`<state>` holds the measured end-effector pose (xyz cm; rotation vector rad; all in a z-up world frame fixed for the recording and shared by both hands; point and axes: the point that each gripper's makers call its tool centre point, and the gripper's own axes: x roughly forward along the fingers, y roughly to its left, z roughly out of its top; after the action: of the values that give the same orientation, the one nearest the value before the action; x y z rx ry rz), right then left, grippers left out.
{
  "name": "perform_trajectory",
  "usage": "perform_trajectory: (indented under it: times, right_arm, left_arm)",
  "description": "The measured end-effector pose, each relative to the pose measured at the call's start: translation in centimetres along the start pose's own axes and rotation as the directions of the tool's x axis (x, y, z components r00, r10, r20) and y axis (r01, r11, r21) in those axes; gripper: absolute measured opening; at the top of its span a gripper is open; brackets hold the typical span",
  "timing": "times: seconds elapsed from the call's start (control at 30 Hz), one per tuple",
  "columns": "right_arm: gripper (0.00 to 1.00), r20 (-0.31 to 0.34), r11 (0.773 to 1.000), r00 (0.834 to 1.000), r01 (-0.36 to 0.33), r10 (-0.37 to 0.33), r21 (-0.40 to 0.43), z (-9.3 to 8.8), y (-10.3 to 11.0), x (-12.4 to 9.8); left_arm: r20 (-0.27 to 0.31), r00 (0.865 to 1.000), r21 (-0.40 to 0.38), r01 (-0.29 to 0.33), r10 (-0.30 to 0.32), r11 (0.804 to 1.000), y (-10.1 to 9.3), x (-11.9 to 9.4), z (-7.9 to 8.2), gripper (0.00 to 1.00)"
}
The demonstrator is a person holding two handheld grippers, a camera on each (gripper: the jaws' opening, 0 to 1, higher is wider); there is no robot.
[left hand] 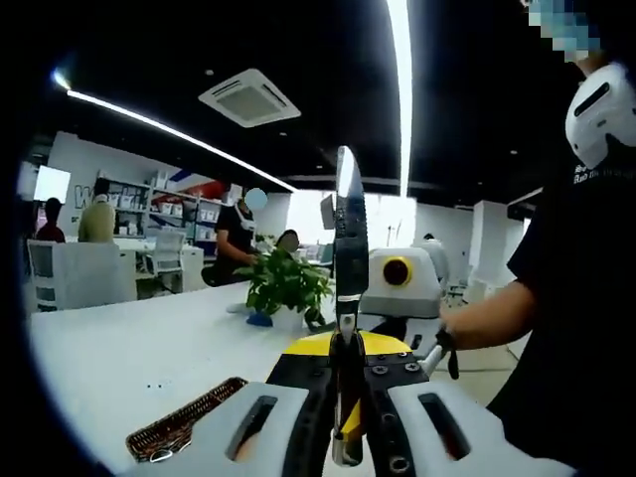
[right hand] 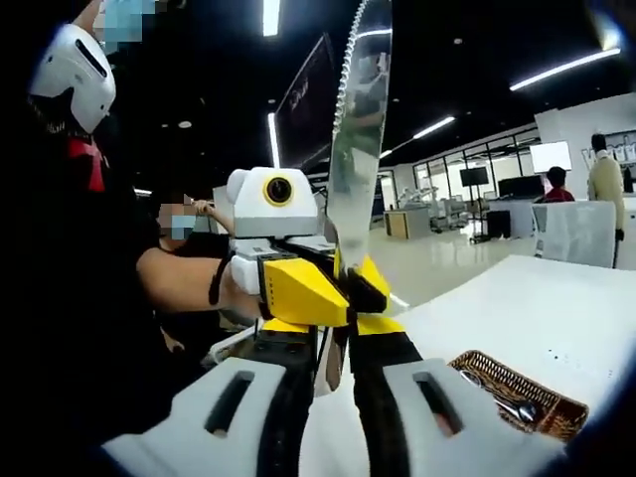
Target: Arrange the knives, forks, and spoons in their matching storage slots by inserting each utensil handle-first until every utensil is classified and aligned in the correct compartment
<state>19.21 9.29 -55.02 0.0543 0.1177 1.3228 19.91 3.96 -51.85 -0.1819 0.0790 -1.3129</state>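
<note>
Left gripper (left hand: 347, 417) clenched on a knife (left hand: 349, 238), handle pinched between the white fingers (left hand: 260, 422), blade standing straight up past the fingertips. Ahead of those fingertips, the yellow jaws of the right gripper (left hand: 350, 350) closed around the same knife from the far side, just below the blade. Off to the left of the fingers, low on the white table (left hand: 129, 348), the end of a woven basket (left hand: 184, 422). Beyond the blade, a potted plant (left hand: 286, 288) on the table; to the right, a person's forearm (left hand: 487, 313) reaching in.

In the right gripper view, right gripper (right hand: 336, 397) grasping the knife (right hand: 358, 139) as well, black inner jaws shut on the handle between the white fingers (right hand: 437, 412). Serrated blade rising from the fingertips, leaning slightly right. Just past the fingertips, left gripper (right hand: 338, 293) with its yellow jaws meeting on the knife where blade joins handle. To the right of the fingers, the basket (right hand: 517, 393) on the table (right hand: 537, 308), with metal utensils (right hand: 502, 397) lying inside; which kind, cannot tell.
</note>
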Motion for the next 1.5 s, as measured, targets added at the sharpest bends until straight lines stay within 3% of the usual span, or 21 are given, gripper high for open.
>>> perform_trajectory:
  times: [0.23,0.53,0.63,0.73,0.8,0.97,1.1,1.2,1.4,1.5]
  right_arm:
    - [0.11,-0.001,1.000,1.000,-0.001,0.001,-0.019,0.7,0.1,0.1]
    - [0.11,-0.005,1.000,1.000,-0.026,0.026,-0.005,0.8,0.5,0.1]
    - [0.16,0.001,0.999,0.999,-0.034,0.034,-0.010,1.2,0.6,0.2]
    - [0.10,-0.009,0.998,0.998,-0.066,0.066,0.009,1.3,1.1,0.4]
    - [0.09,-0.069,0.996,0.996,-0.052,0.057,0.067,0.5,1.2,0.4]
    - [0.08,-0.152,0.998,0.988,-0.009,0.018,0.061,-0.3,0.6,0.2]
    - [0.08,-0.249,0.999,0.969,0.021,-0.012,0.034,-1.2,-0.1,-0.3]
    - [0.08,-0.332,0.999,0.942,0.034,-0.036,-0.011,-2.1,-0.7,-0.7]
    - [0.07,-0.389,0.998,0.920,0.026,-0.043,-0.049,-2.2,-1.4,-1.4]
    - [0.07,-0.460,0.992,0.883,0.044,-0.095,-0.119,-2.8,-2.6,-3.0]
  left_arm:
    - [0.052,0.998,-0.034,0.029,-0.027,0.999,0.1,-0.2,0.9,0.05]
    - [0.064,0.994,-0.065,0.095,-0.091,0.993,-0.6,0.0,1.0,0.05]
    - [0.101,0.988,-0.105,0.131,-0.121,0.986,-1.0,-0.1,1.3,0.05]
    - [0.122,0.985,-0.116,0.135,-0.121,0.984,-1.0,-0.4,1.4,0.06]
    - [0.114,0.984,-0.117,0.149,-0.136,0.982,-1.1,-0.5,1.2,0.06]
    - [0.075,0.990,-0.095,0.122,-0.115,0.988,-0.8,-0.1,0.5,0.07]
    - [0.040,0.996,-0.046,0.084,-0.082,0.995,-0.3,-0.1,0.0,0.07]
    - [-0.008,1.000,0.007,0.025,-0.025,1.000,0.5,-0.1,-0.5,0.09]
    - [0.022,1.000,0.001,-0.021,0.021,1.000,1.1,-0.6,0.4,0.10]
    - [-0.004,0.994,0.039,-0.106,0.106,0.994,2.3,-0.7,0.5,0.14]
